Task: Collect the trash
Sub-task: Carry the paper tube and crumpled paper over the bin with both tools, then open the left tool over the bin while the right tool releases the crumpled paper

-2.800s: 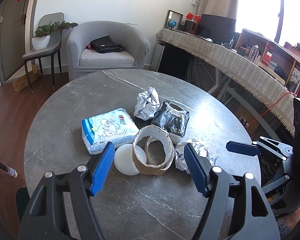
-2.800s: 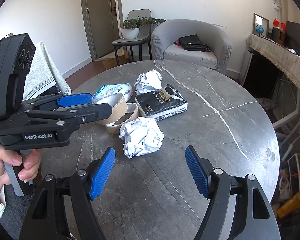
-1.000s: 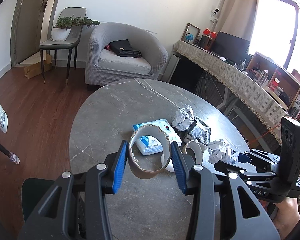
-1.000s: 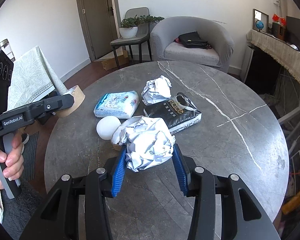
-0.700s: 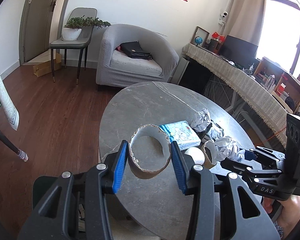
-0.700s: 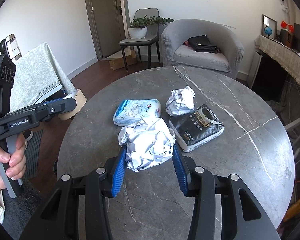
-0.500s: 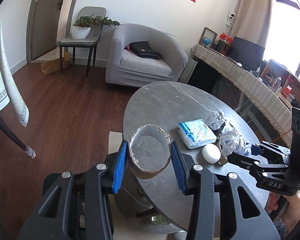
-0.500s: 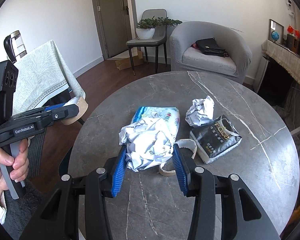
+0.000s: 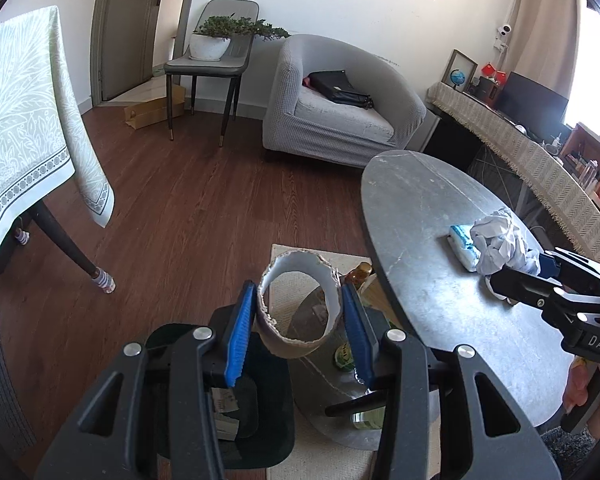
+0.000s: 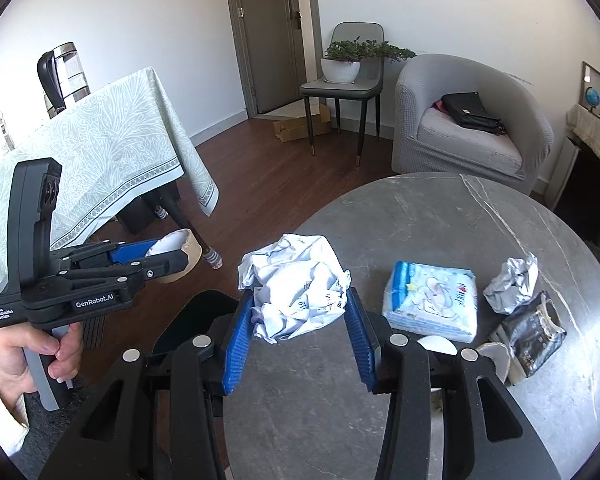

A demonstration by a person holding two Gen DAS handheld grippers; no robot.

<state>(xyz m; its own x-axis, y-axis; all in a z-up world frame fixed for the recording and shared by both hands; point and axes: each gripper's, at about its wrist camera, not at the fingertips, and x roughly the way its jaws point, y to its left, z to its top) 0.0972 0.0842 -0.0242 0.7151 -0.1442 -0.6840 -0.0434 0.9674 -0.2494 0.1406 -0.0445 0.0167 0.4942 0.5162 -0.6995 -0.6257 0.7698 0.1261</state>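
My left gripper (image 9: 298,332) is shut on a torn cardboard ring (image 9: 324,300) and holds it off the table's left edge, above a dark green bin (image 9: 260,408) on the floor. My right gripper (image 10: 296,324) is shut on a crumpled white paper ball (image 10: 296,284) over the left part of the round grey table (image 10: 440,232). On the table lie a blue-white tissue pack (image 10: 432,300), a smaller crumpled paper (image 10: 512,284), a black wrapper (image 10: 532,332), a white round object (image 10: 434,346) and a second cardboard ring (image 10: 496,360). The left gripper also shows in the right wrist view (image 10: 156,256).
A table with a pale green cloth (image 10: 92,160) stands to the left. A grey armchair (image 10: 472,120) and a chair with a potted plant (image 10: 344,76) stand at the back. A lower shelf with bottles (image 9: 348,356) sits under the round table.
My left gripper has carried the cardboard ring left, off the table and over the green bin. My right gripper has moved left with the paper ball toward the table's edge.
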